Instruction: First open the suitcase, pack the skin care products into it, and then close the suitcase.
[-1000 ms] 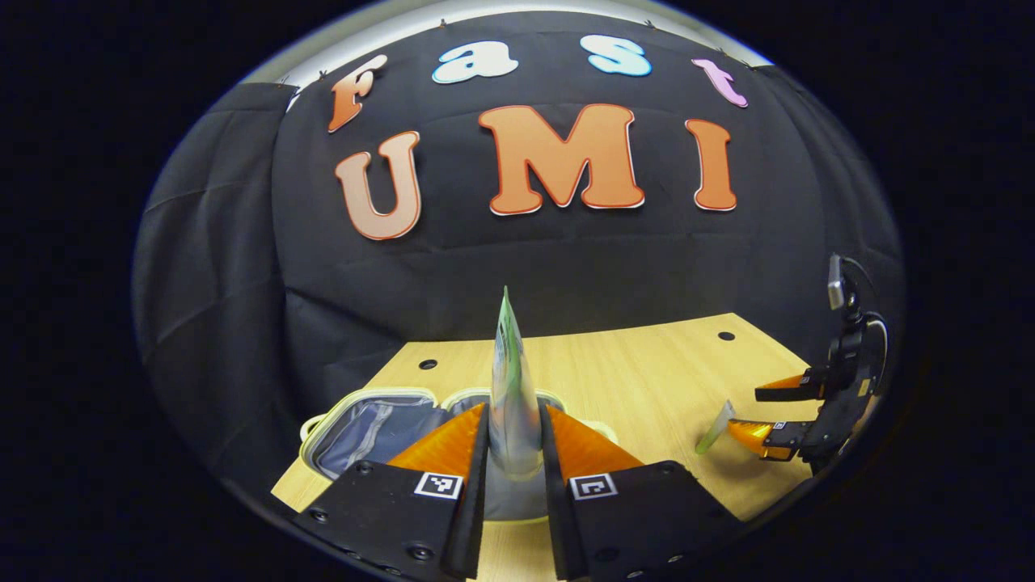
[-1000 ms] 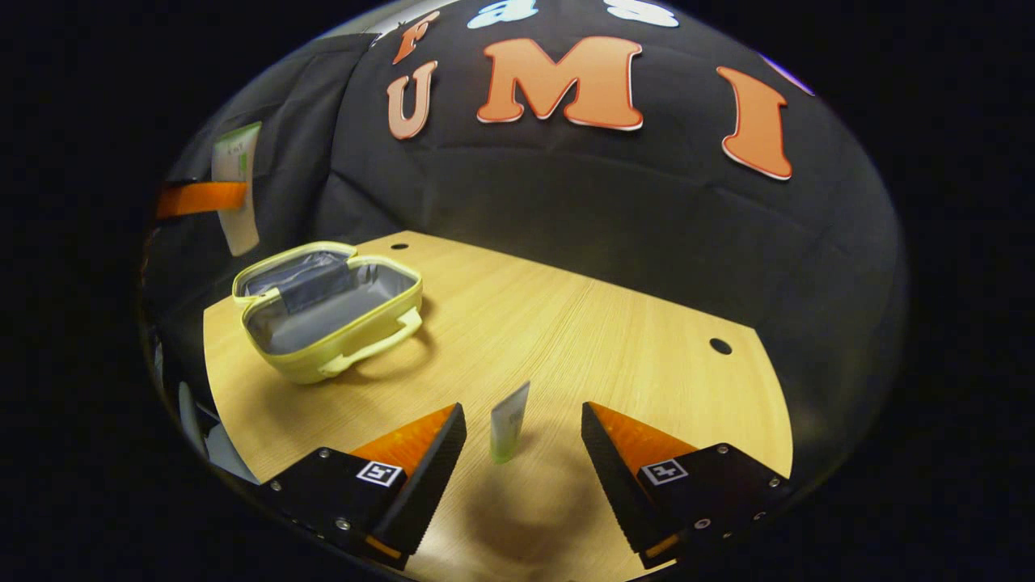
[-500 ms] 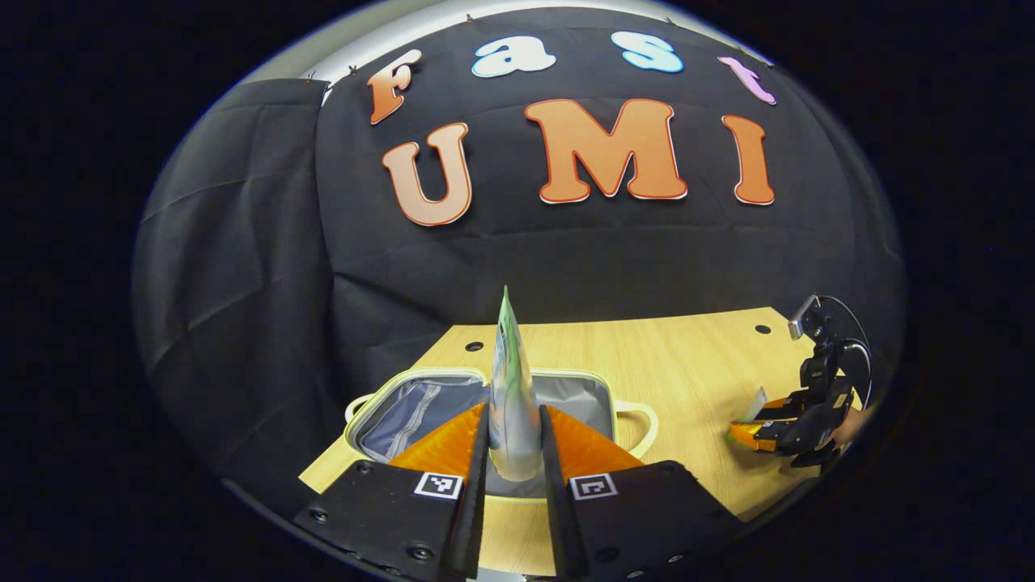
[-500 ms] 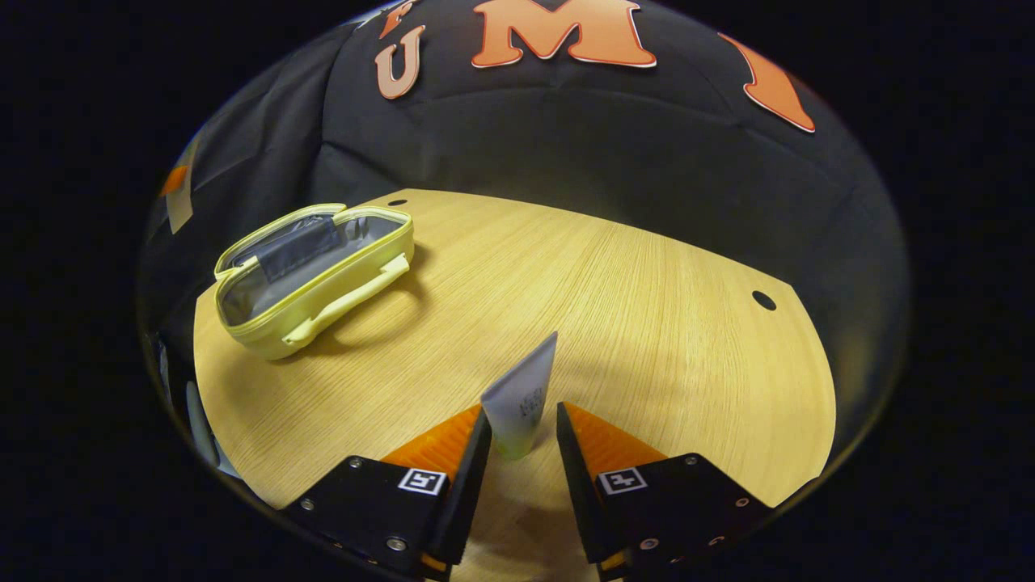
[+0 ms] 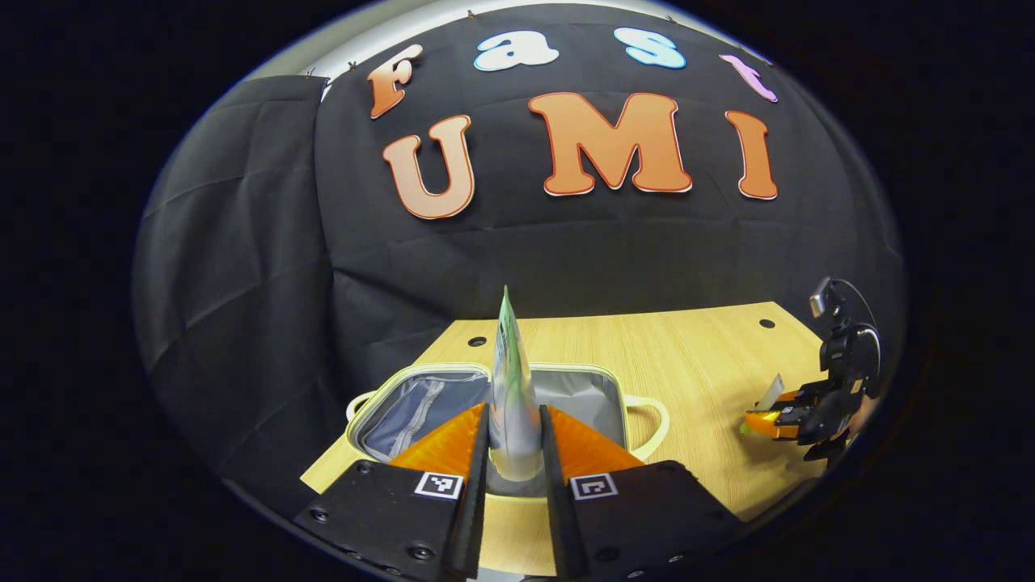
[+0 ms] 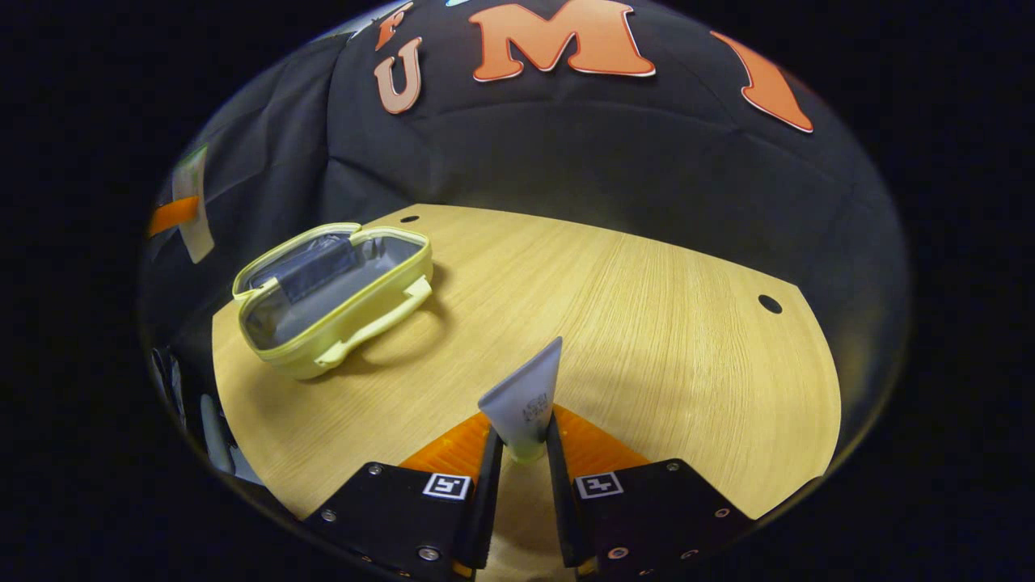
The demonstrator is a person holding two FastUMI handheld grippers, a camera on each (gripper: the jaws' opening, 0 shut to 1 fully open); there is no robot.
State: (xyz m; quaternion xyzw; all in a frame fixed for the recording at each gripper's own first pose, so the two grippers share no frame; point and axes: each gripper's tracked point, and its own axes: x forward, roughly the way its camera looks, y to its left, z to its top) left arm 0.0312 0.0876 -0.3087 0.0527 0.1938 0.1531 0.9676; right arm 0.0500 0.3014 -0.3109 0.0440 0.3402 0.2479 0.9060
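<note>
While the left gripper (image 5: 514, 453) keeps its fingers pressed on the green-and-white tube (image 5: 511, 388), little has changed in its view since half a second ago; the suitcase (image 5: 582, 388) sits a touch nearer the middle beneath it; in the right gripper view the fingers, which were narrowing half a second ago, have now closed onto the pale tube (image 6: 525, 400), and the table (image 6: 647, 323) has dropped slightly lower in that picture. The left gripper hangs above the open suitcase, pointing toward the table's far edge, its tube upright with the crimped end up; the right gripper (image 6: 524, 461) is low over the table near the front edge, tilted down, both fingers against the tube's lower part; seen from the left gripper view, the right gripper (image 5: 788, 416) sits near the table's right edge with the pale tube (image 5: 770, 392) sticking up from it. The suitcase (image 6: 340, 299) is small and pale yellow, with a grey lining and a side handle; it lies open near the table's far left corner.
</note>
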